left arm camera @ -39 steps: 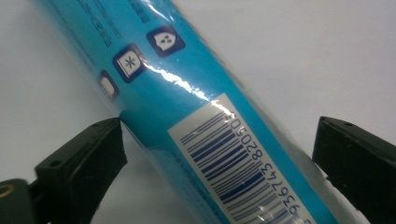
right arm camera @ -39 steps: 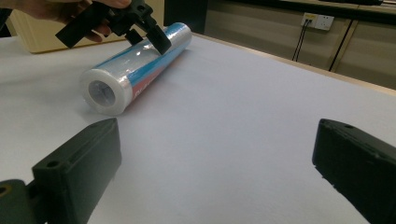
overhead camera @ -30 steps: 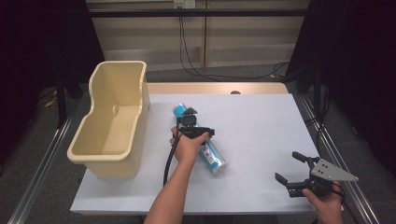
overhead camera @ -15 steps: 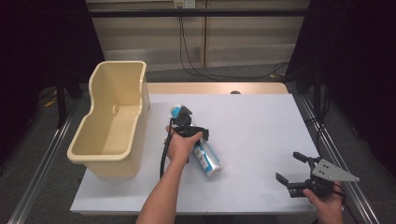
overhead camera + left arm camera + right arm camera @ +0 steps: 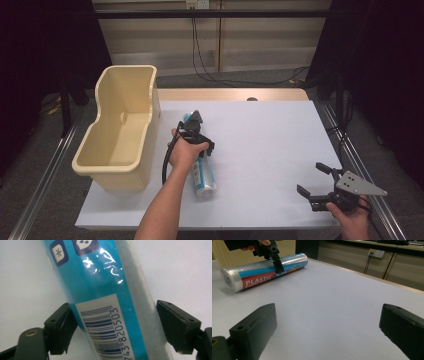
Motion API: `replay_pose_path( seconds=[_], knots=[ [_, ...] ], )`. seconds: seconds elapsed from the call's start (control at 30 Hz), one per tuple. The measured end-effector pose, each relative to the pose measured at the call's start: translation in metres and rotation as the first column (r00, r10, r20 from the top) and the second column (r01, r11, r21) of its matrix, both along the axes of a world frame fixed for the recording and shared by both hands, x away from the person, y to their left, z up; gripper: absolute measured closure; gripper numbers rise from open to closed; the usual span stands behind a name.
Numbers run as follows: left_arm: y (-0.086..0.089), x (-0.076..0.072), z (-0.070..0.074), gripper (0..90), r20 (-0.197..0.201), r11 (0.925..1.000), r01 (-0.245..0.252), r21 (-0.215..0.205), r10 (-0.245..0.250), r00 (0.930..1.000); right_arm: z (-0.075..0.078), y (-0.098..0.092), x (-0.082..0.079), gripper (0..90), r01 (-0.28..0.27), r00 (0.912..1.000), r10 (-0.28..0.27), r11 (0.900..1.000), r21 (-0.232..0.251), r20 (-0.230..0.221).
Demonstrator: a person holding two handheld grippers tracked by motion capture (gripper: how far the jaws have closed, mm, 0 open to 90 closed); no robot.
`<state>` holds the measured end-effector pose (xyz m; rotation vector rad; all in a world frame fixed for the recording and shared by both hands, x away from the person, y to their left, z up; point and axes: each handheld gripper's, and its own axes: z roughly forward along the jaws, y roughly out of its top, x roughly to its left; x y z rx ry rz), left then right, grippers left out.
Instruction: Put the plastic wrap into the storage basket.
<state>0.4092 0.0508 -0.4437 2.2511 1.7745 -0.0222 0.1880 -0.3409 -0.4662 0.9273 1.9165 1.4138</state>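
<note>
While its jaws have just been closing, the left gripper [image 5: 112, 325] straddles the plastic wrap roll [image 5: 110, 297], the left pad touching, the right pad just off the film. Beside it stands the cream bin [image 5: 125, 125]. Well apart on the white surface [image 5: 270, 150], the right gripper [image 5: 316, 181] rests spread, nothing between its jaws.

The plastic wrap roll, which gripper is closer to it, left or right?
Left. The left gripper straddles the roll, jaws on either side and just closing in; one side shows a slight gap. The right gripper sits open, well off toward the table's near right corner.
</note>
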Motion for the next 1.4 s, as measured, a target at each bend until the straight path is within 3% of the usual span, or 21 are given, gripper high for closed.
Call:
replay_pose_path(
  seconds=[0.13,0.27,0.43,0.63,0.7,0.8,0.87,0.97,1.1,1.27,1.33,1.4],
  knots=[
    [0.001,0.002,-0.001,20.3,-0.012,1.0,-0.002,-0.004,0.002,0.9999,0.0,0.002,0.0,0.8,-0.003,1.0,0.003,1.0,-0.003,0.002],
    [-0.005,0.002,-0.003,20.0,0.021,0.9994,-0.022,0.028,0.022,0.9995,0.001,0.005,0.0,0.8,-0.006,1.0,0.006,1.0,-0.002,0.002],
    [-0.008,0.004,-0.007,20.1,0.03,0.998,-0.048,0.041,0.047,0.9985,0.001,0.004,0.001,0.8,-0.005,1.0,0.005,1.0,-0.004,0.005],
    [-0.01,0.005,-0.013,16.3,0.025,0.9969,-0.051,0.06,0.049,0.9985,0.0,0.003,0.001,0.8,-0.002,1.0,0.002,1.0,-0.003,0.002],
    [-0.011,0.004,-0.012,16.0,0.046,0.9959,-0.043,0.08,0.039,0.9982,0.0,0.003,0.001,0.8,-0.005,1.0,0.005,1.0,-0.002,0.003],
    [-0.009,0.003,-0.014,17.0,0.055,0.9956,-0.071,0.06,0.068,0.9962,0.0,0.003,0.001,0.8,-0.005,1.0,0.005,1.0,-0.003,0.005],
    [-0.009,0.003,-0.014,17.8,0.056,0.9959,-0.062,0.065,0.059,0.9967,0.001,0.002,0.001,0.8,-0.002,1.0,0.002,1.0,-0.003,0.006],
    [-0.009,0.0,-0.014,18.3,0.075,0.992,-0.113,0.057,0.109,0.9912,0.001,0.002,0.001,0.8,-0.004,1.0,0.004,1.0,-0.001,0.005],
    [-0.008,-0.002,-0.011,25.9,0.066,0.9863,-0.16,0.041,0.157,0.9854,0.001,0.002,0.001,0.8,-0.006,1.0,0.006,1.0,-0.002,0.005],
    [-0.007,0.0,-0.01,27.4,0.049,0.9828,-0.181,0.036,0.179,0.9826,0.001,0.002,0.001,0.8,-0.007,1.0,0.007,1.0,-0.002,0.006],
    [-0.003,0.002,-0.008,28.9,0.018,0.9777,-0.209,0.017,0.209,0.9777,0.001,0.002,0.001,0.8,-0.006,1.0,0.006,1.0,-0.001,0.007],
    [-0.002,0.003,-0.006,30.2,-0.003,0.9808,-0.189,0.049,0.189,0.982,0.001,0.001,0.001,0.8,-0.005,1.0,0.005,1.0,0.0,0.008]
  ],
)
